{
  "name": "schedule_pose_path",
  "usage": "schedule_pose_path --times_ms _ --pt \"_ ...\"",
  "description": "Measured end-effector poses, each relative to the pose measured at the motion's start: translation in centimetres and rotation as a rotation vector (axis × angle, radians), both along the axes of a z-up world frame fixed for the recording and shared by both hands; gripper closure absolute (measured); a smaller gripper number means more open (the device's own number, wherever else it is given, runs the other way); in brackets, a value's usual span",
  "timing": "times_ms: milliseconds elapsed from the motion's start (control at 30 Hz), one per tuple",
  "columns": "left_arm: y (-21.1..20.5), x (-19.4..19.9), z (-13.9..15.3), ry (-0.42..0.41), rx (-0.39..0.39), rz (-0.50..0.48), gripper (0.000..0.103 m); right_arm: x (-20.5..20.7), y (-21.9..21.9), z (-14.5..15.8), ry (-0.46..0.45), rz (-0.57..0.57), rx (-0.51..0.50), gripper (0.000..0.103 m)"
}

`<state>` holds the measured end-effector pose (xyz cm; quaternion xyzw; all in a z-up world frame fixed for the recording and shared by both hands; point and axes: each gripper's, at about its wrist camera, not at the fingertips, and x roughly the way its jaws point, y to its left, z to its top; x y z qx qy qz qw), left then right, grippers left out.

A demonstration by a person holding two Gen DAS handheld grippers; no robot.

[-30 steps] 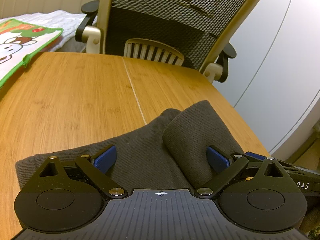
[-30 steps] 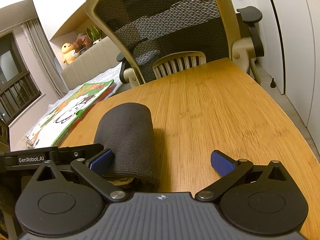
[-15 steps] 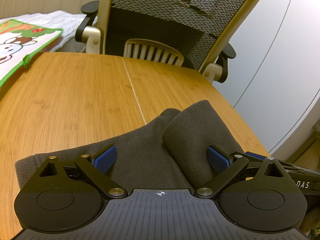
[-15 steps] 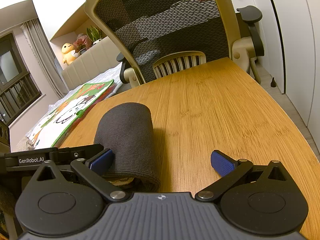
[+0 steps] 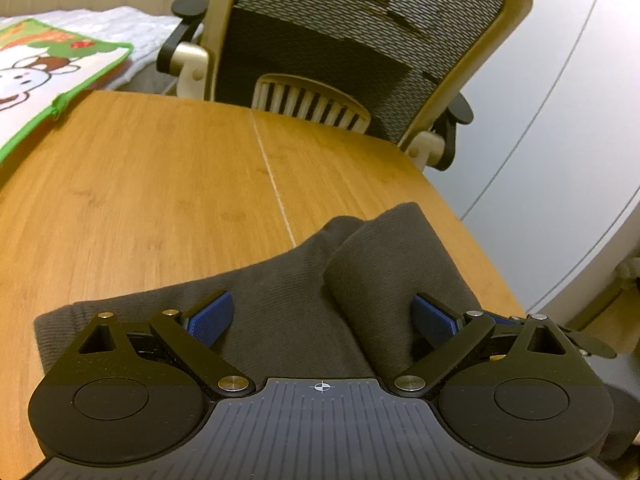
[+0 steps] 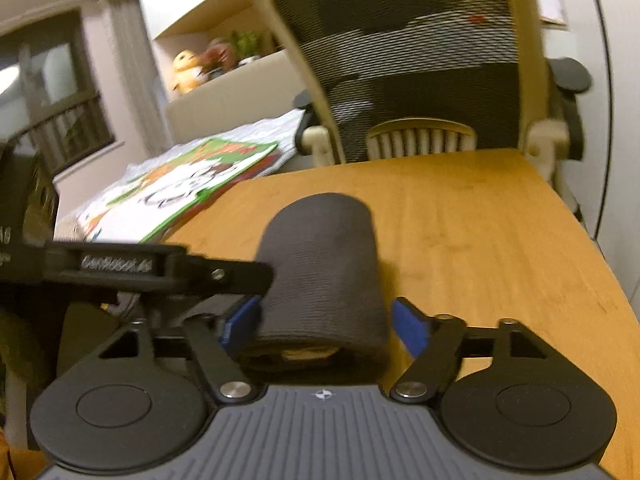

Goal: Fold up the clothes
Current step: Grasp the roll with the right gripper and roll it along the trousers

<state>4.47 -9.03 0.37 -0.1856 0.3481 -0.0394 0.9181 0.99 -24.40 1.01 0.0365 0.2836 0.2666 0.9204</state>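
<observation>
A dark grey ribbed garment (image 5: 280, 320) lies on the wooden table (image 5: 160, 200) near its front edge, its right part doubled over into a thick fold (image 5: 392, 256). My left gripper (image 5: 322, 316) hovers open over the flat part, blue pads wide apart. In the right wrist view the same fold (image 6: 320, 264) sits between the blue pads of my right gripper (image 6: 326, 322); the jaws stand about as wide as the fold, the left pad against the cloth, the right pad just beside it. The left gripper's black body (image 6: 116, 266) reaches in from the left.
A mesh-backed office chair (image 5: 360, 40) stands at the table's far edge. A green-bordered cartoon mat (image 5: 48, 76) lies off the table's far left. White cabinet doors (image 5: 560, 100) run along the right. Bare wood (image 6: 500, 240) lies right of the fold.
My right gripper has swung left until the fold sits between its pads, and its jaws have narrowed around it. The left gripper and the garment under it have barely moved.
</observation>
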Motion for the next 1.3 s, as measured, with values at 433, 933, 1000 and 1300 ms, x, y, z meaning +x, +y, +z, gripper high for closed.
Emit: schedule_pose_path --times_ms 433,933,1000,1300 --pt "-0.2 -0.1 1.8 -0.011 0.061 0.020 0.003 -3.6 4.0 1.0 -0.224 0.107 -0.301 0.033" --pt "1.8 -1.9 2.5 -0.041 0.026 0.069 0.004 -0.2 0.4 1.2 0.078 0.018 0.063 0.041" --pt "2.1 -2.4 3.6 -0.078 0.012 0.076 0.004 -1.6 2.6 1.8 -0.031 0.056 -0.067 0.043" --pt "1.5 -2.2 3.1 -0.057 0.069 0.070 0.003 -6.3 7.1 2.3 -0.255 0.189 -0.311 0.035"
